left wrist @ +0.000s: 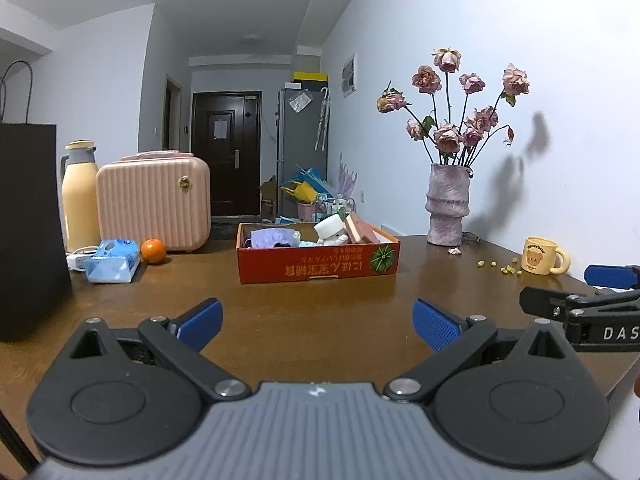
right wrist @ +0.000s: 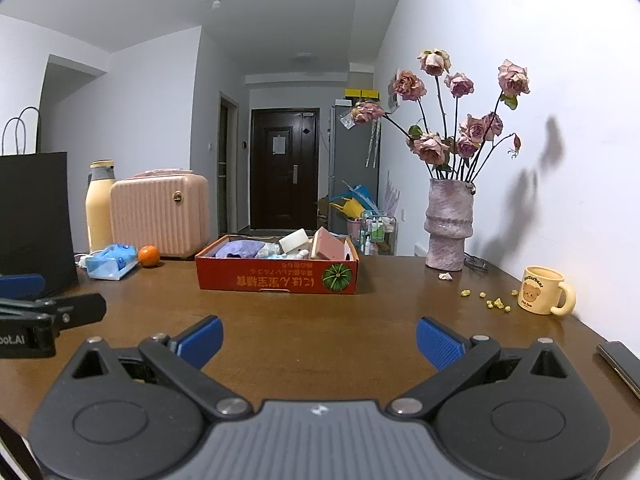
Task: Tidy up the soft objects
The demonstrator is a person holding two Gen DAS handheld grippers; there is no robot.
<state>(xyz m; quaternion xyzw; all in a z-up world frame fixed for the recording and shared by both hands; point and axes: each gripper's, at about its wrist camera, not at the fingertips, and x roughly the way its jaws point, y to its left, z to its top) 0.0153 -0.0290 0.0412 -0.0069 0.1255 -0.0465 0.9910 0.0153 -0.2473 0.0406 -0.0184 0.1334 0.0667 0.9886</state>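
A shallow red cardboard box [left wrist: 318, 266] [right wrist: 276, 276] stands mid-table. Inside it lie a purple cloth [left wrist: 272, 237] [right wrist: 240, 249], a white sponge block [left wrist: 330, 227] [right wrist: 294, 240], a pink sponge [left wrist: 360, 228] [right wrist: 328, 245] and a small pale blue item. My left gripper [left wrist: 318, 324] is open over bare wood, well short of the box, with nothing between its blue pads. My right gripper [right wrist: 319, 340] is also open and empty, at a similar distance. Each gripper shows at the edge of the other's view.
On the left stand a black paper bag [left wrist: 28, 224], a cream flask [left wrist: 80, 196], a pink case [left wrist: 154, 204], a blue tissue pack [left wrist: 112, 262] and an orange [left wrist: 153, 251]. A vase of dried roses [right wrist: 448, 224], a yellow mug [right wrist: 544, 290], yellow crumbs and a dark phone [right wrist: 620, 362] occupy the right.
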